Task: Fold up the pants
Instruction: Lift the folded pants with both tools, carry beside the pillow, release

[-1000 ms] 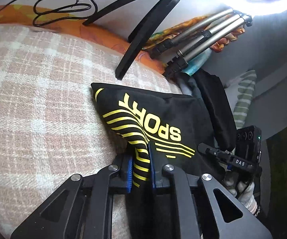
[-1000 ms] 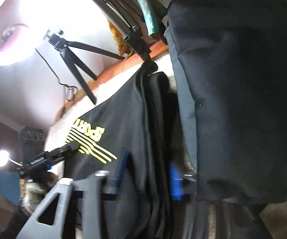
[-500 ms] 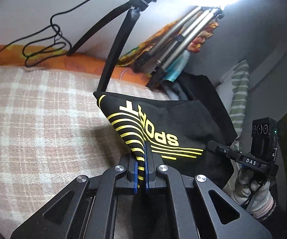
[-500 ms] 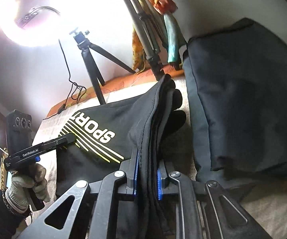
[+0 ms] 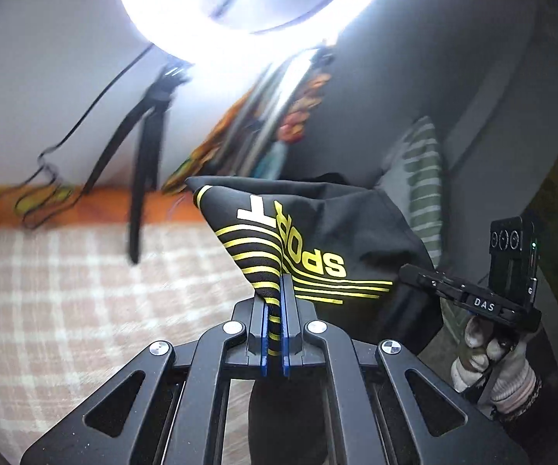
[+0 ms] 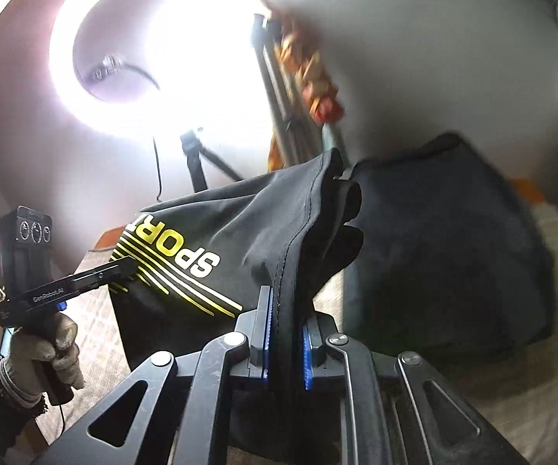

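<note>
Your pants (image 5: 317, 240) hang bunched just ahead of both tools, lifted off the checked blanket (image 5: 66, 310); I'd judge the fold barely begun. Your left gripper (image 5: 275, 325) pinches the striped edge, your right gripper (image 6: 285, 333) clamps a thick seam. Both point downward.

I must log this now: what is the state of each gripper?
Left gripper: shut on the black pants.
Right gripper: shut on the pants' bunched edge.

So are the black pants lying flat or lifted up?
Lifted up: the pants hang bunched, pinched by the left gripper and the right gripper.
</note>
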Demonstrator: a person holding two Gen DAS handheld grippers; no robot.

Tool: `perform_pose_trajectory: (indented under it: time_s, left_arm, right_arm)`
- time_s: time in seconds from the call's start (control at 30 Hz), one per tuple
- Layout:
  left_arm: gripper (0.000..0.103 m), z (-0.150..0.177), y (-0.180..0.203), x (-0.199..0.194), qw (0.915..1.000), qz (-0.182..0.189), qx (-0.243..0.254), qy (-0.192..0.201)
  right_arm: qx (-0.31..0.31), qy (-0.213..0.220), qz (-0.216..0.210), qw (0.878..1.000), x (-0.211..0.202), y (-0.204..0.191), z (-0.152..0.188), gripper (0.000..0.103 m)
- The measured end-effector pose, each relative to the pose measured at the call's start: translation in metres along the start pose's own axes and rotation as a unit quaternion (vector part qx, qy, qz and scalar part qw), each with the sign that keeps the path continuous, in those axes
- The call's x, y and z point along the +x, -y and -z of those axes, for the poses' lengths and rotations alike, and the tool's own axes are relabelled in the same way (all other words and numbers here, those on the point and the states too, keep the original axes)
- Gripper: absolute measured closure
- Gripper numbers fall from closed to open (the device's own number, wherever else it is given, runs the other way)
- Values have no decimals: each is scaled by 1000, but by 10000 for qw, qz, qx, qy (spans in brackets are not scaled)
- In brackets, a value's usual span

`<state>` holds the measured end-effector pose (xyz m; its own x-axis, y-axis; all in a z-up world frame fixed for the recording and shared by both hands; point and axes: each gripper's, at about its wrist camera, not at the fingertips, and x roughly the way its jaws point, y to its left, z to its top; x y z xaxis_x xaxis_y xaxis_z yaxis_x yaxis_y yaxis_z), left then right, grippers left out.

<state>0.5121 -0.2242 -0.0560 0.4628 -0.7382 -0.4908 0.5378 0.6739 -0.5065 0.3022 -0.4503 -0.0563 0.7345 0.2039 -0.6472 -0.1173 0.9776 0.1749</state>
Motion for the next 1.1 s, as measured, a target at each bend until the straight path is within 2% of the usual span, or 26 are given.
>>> perform_pose_trajectory:
  time_s: [0.27, 0.57, 0.73, 0.83, 1.0, 1.1]
  left_arm:
    - [100, -34, 55, 27, 9985, 285, 435, 188]
    - [100, -75, 98, 84, 9954, 403, 799, 350]
    - [100, -88, 103, 127, 9953, 296, 852, 362]
    - [100, -88, 95, 159, 9969, 141, 735, 259]
    - [100, -78, 81, 190, 9976, -196, 655, 119]
    - [100, -71, 80, 203, 9955, -476, 815, 39]
  right_arm:
    - [-8, 387, 380, 9985, -52, 33, -23, 94]
    - [-250, 536, 874, 9944, -68, 86, -68, 94]
    - [-394, 454, 1099, 9921, -46, 123, -92, 94]
    - [-298, 263, 1040, 9938, -24, 151, -97, 94]
    - [-218, -51, 1174, 9928, 24, 181, -87, 93]
    - [-140, -113, 1272, 9917, 39, 188, -81, 92]
